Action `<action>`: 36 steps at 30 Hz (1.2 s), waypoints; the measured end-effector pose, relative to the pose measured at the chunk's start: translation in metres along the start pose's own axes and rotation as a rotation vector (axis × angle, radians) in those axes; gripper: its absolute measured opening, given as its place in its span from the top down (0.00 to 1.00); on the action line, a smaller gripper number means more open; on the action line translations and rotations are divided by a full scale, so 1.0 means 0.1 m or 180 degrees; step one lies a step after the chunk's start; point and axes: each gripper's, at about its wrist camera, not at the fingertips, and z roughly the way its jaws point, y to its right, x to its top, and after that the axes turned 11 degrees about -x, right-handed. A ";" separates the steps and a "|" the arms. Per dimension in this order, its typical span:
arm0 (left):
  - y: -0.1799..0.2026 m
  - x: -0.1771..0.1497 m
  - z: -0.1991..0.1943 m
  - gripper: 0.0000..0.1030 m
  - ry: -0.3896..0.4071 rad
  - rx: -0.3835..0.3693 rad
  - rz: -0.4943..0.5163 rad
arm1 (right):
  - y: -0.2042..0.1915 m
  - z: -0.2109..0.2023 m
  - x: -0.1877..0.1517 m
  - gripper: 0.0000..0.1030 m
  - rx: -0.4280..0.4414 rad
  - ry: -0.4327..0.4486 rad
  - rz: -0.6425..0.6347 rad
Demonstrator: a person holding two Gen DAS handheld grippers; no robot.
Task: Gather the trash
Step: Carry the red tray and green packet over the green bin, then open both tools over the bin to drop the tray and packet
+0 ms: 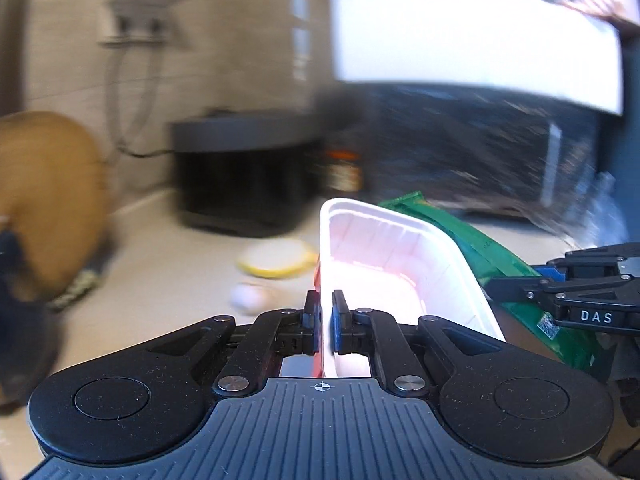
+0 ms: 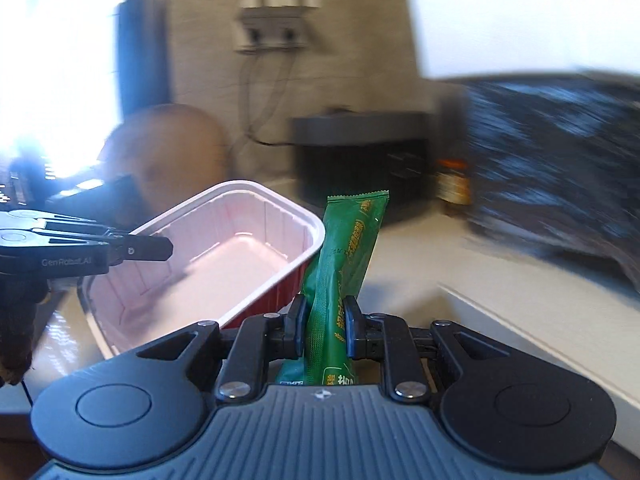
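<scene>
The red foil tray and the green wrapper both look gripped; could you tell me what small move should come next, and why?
Probably carry both on toward a bin, none being in view. The left hand-held gripper pinches the red foil tray by its rim, and the right hand-held gripper clamps the green wrapper; both are lifted off the counter.

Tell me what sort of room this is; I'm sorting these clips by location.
Probably a kitchen, though the view is blurred. A pale countertop runs along a tiled wall with a socket block. On it stand a dark appliance and a jar, beside what looks like a black oven.
</scene>
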 end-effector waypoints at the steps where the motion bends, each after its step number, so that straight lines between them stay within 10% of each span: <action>1: 0.10 -0.04 0.11 0.91 -0.0040 -0.0086 0.0038 | 0.12 -0.04 -0.10 0.82 -0.0086 -0.0031 0.0037; 13: 0.69 -1.50 1.59 0.91 -0.0947 -0.0898 -0.0628 | 1.24 0.18 -1.71 0.82 -0.0740 -0.1018 0.0672; 27: 0.63 -3.55 3.42 0.86 -0.1696 -0.0492 -0.1796 | 1.53 0.92 -2.73 0.82 -0.0495 -0.1744 0.0931; 36: 0.64 -3.78 3.65 0.80 -0.2152 -0.0548 -0.1805 | 1.57 1.19 -2.95 0.82 -0.0515 -0.2298 0.1218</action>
